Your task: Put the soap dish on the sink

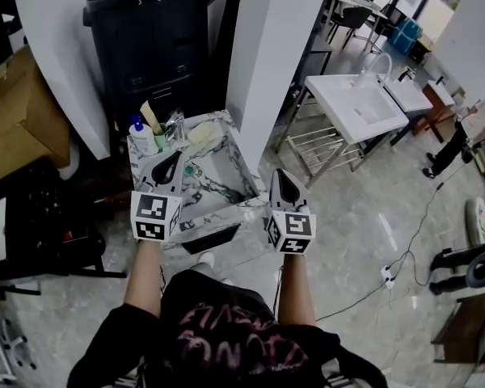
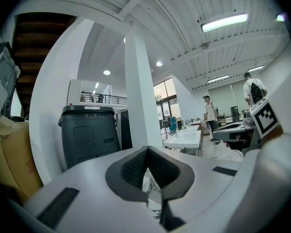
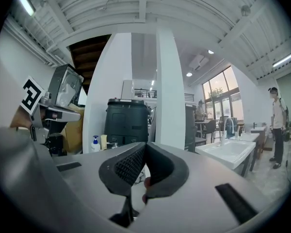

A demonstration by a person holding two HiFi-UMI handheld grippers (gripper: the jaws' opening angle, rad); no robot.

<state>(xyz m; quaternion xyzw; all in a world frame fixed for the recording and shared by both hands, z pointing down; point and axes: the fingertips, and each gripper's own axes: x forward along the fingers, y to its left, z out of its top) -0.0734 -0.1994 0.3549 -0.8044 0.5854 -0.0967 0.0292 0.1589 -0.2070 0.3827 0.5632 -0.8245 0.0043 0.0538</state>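
I'm looking at an open workshop hall: a marbled stone sink (image 1: 226,186) and a white metal-framed basin (image 1: 354,103) stand free on a polished stone floor (image 1: 364,217) under a long ceiling strip light (image 2: 224,22).

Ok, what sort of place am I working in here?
Probably an open indoor test hall or workshop, not a home bathroom: a marble-patterned sink unit stands beside a white pillar, a white basin on a bare metal frame sits nearby, and loose cables cross the floor.

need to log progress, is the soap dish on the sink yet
Looks done: a pale dish sits on the sink's back rim. In hand: nothing; the left gripper and right gripper are both shut, with no dish in them. Left: apparently nothing, though the dish is too small to confirm.
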